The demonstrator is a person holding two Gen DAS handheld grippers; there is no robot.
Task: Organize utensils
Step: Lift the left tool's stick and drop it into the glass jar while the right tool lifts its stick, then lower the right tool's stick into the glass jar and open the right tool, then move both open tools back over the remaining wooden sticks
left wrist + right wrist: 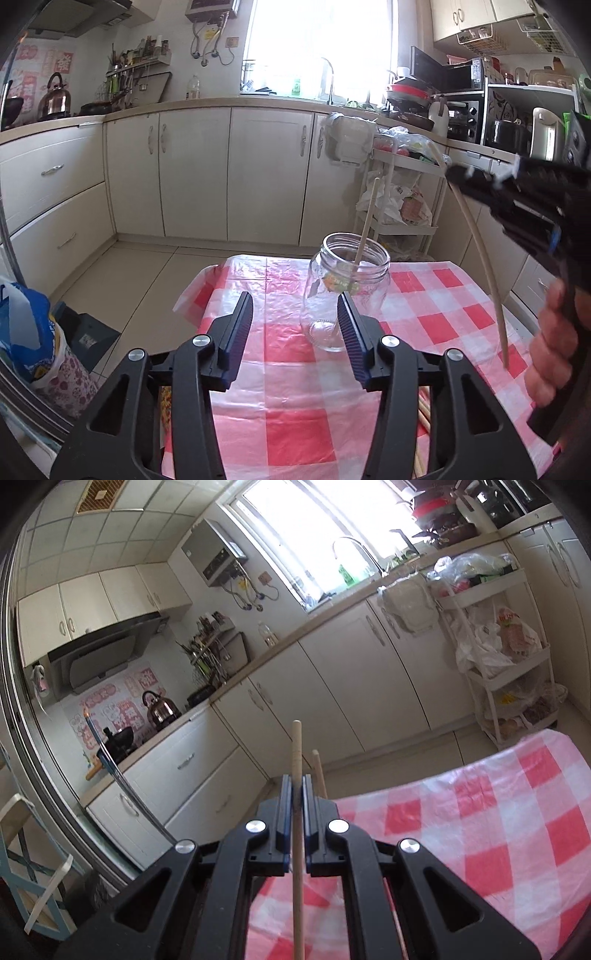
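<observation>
A clear glass jar (347, 291) stands on the red-checked tablecloth (295, 424) with one wooden chopstick (365, 221) leaning in it. My left gripper (294, 299) is open just in front of the jar, with nothing between its fingers. My right gripper (452, 175) hovers up at the right, shut on another chopstick (480, 251) that hangs slanting down over the table. In the right wrist view the same gripper (296, 786) pinches that chopstick (296, 753) upright. A second stick (317, 771) pokes up behind its right finger, with its foot hidden.
A person's hand (554, 332) holds the right gripper's handle. More chopsticks (535, 413) lie at the table's near right. A white trolley (402, 229) with bags stands beyond the table. A blue bag (26, 332) sits on the floor at the left, with cabinets (195, 173) behind.
</observation>
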